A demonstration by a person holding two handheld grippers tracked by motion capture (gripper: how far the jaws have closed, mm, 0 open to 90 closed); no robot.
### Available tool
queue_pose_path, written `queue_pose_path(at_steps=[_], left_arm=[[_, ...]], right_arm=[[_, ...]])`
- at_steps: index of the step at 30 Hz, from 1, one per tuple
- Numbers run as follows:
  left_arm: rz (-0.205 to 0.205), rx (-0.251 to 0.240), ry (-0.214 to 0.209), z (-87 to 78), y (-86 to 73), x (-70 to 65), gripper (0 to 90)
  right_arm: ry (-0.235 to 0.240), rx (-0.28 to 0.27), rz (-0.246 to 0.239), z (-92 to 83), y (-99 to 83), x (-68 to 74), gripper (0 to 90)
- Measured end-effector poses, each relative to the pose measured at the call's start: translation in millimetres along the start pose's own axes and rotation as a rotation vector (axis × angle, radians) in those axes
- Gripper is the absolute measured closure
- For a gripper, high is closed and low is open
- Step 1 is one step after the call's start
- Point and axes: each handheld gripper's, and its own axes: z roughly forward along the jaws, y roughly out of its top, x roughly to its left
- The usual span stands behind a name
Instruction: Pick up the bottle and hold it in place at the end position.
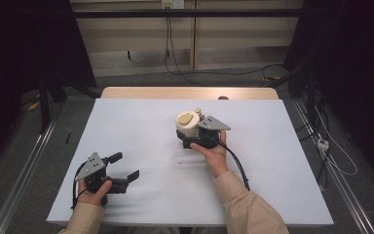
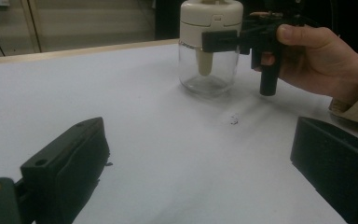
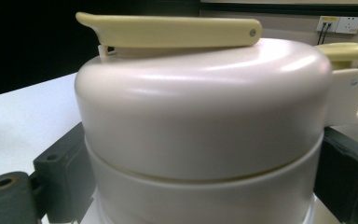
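Observation:
A jar [image 1: 187,124] with a clear glass body and a cream lid stands upright near the middle of the white table top [image 1: 141,117]. A pale yellow flip tab [image 3: 168,30] lies flat on the lid. My right gripper [image 1: 187,136] is shut on the jar, one black jaw on each side just under the lid [image 3: 205,107]. In the left gripper view the jar [image 2: 209,51] stands at the far side with the right hand [image 2: 321,60] beside it. My left gripper [image 1: 125,166] rests at the table's near left, open, with nothing between its jaws.
A small dark speck [image 2: 233,120] lies on the table just in front of the jar. The wooden table edge [image 1: 190,92] runs along the back. Cables [image 1: 336,161] trail over the floor to the right.

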Motion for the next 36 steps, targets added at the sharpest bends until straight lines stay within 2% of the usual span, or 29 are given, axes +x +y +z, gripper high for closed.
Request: queue_pose_path(at_steps=[26, 33, 36], left_arm=[[0.000, 0.005, 0.003, -0.1, -0.5, 0.4, 3.3], [-0.003, -0.001, 0.001, 0.0, -0.1, -0.6, 3.3], [0.000, 0.002, -0.001, 0.2, -0.2, -0.7, 3.3]], right_arm=[[0.005, 0.016, -0.005, 5.1, -2.5, 0.5, 7.1], [0.012, 0.026, 0.000, 2.4, -3.3, -0.4, 6.8], [0.012, 0.034, 0.016, -0.3, -4.3, -1.6, 6.5]])
